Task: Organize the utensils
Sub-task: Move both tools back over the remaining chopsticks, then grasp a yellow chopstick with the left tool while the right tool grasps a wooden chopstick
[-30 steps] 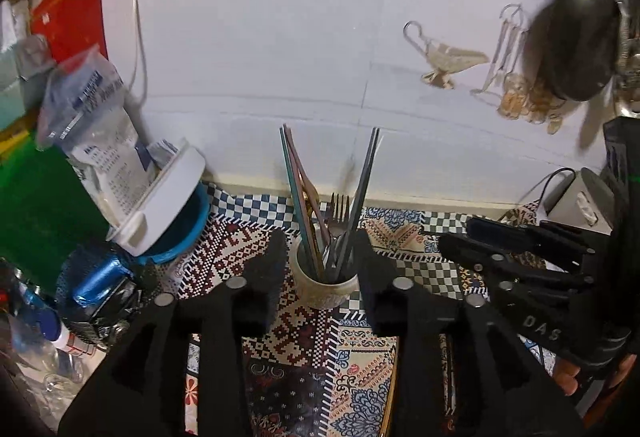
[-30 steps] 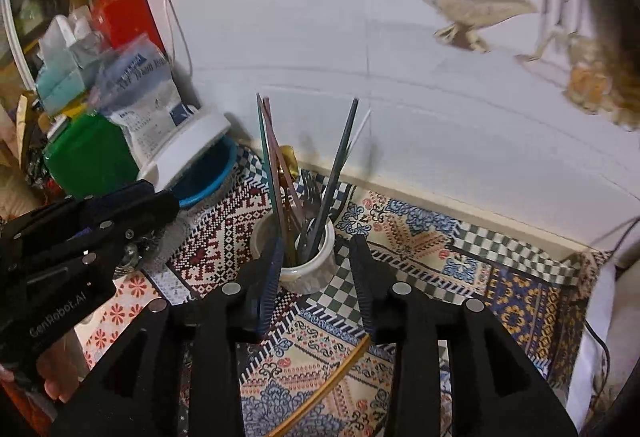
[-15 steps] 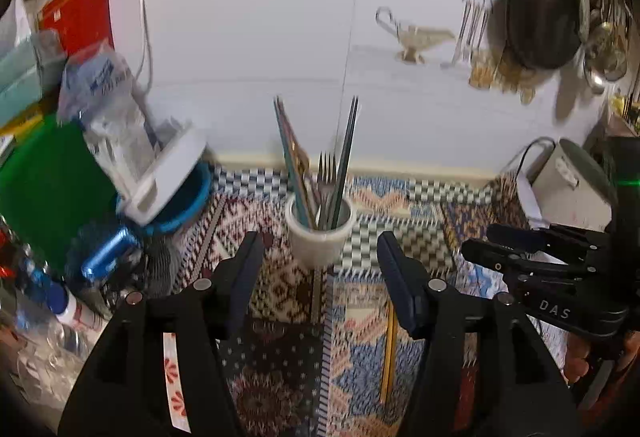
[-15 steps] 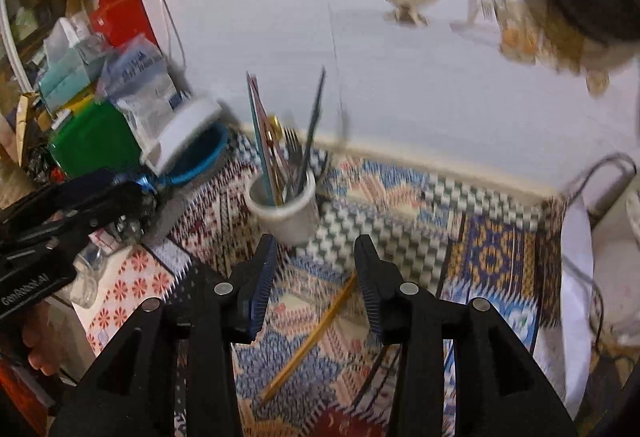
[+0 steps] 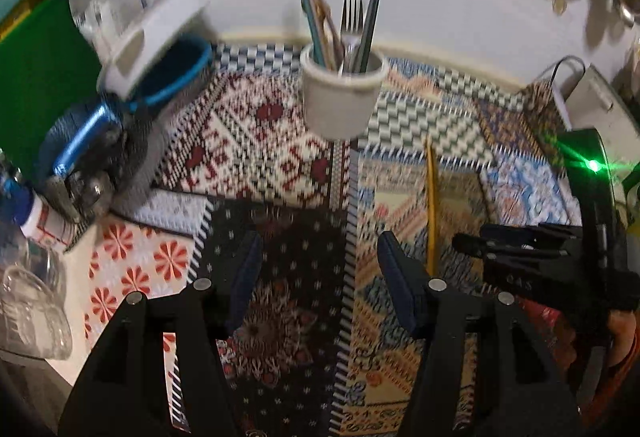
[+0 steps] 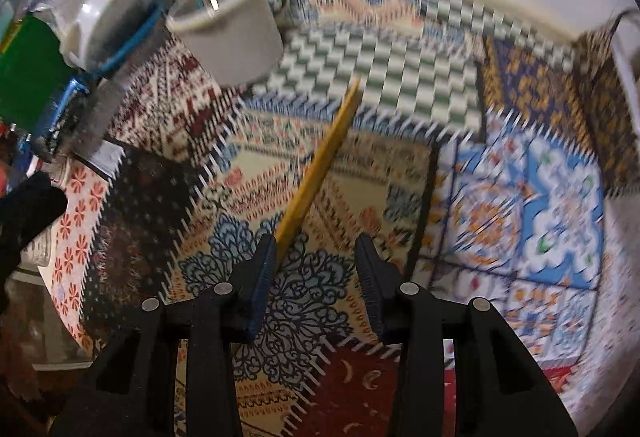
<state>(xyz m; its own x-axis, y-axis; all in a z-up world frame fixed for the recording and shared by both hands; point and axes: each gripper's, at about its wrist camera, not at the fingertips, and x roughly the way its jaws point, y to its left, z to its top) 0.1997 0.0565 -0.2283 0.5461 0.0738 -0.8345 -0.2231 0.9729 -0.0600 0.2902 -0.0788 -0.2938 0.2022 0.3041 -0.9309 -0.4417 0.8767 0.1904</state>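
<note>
Most of the cutlery stands in the cup (image 5: pixel 340 93) by the wall, but one yellow chopstick (image 6: pixel 316 169) lies loose on the mat (image 6: pixel 400 85), and both the left gripper (image 5: pixel 320 261) and right gripper (image 6: pixel 316 257) gape apart over it, holding nothing.

Wild patchwork mat (image 5: pixel 256 141): red-and-white geometric bits, green-white checks, blue floral panels, black lacy swirls lower centre. Off-white cup (image 5: pixel 340 97) up top, yellowish stick (image 6: pixel 320 165) mid-frame, green block (image 5: pixel 36 77) and shiny blue thing (image 5: pixel 80 145) on the left.
</note>
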